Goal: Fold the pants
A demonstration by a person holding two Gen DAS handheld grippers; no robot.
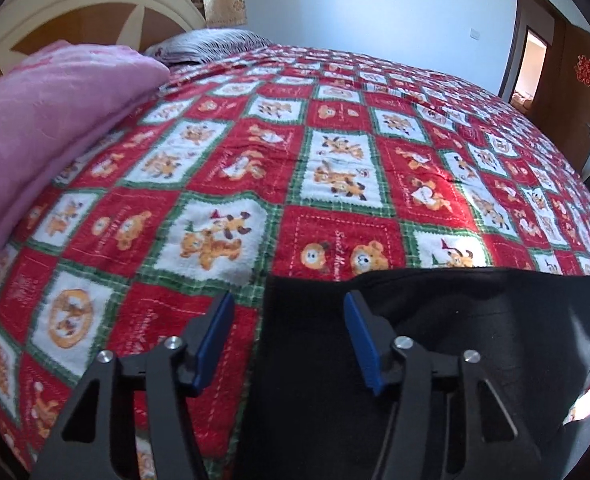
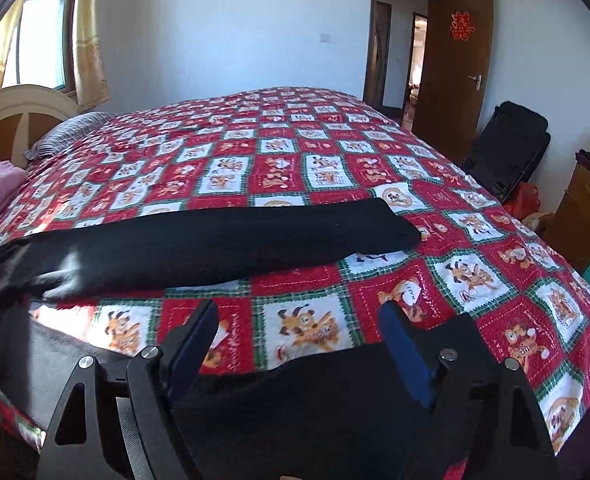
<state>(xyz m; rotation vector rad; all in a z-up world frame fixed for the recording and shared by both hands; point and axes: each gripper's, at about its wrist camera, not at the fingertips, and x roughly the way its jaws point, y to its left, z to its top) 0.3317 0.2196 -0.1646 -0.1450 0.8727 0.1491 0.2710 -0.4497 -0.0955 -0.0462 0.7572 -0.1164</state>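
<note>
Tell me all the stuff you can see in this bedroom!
pants: one, black, spread on bed's near side
bedspread: one, red, white and green cartoon squares, covering bed
blanket: one, pink, folded beside headboard
pillow: one, striped, by headboard
headboard: one, cream and wood, bed's end
door: one, brown, open, red paper sign on it
bag: one, black, beside door
left hand-held gripper: black, blue pads, open over pants
right hand-held gripper: black, blue pads, open over pants

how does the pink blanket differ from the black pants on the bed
The pink blanket is pale and lies bunched in a thick heap by the headboard; the black pants are dark and lie thin and flat near the bed's front edge. The blanket is far from both grippers; the pants are right under them. Both rest on the red patterned bedspread.
</note>
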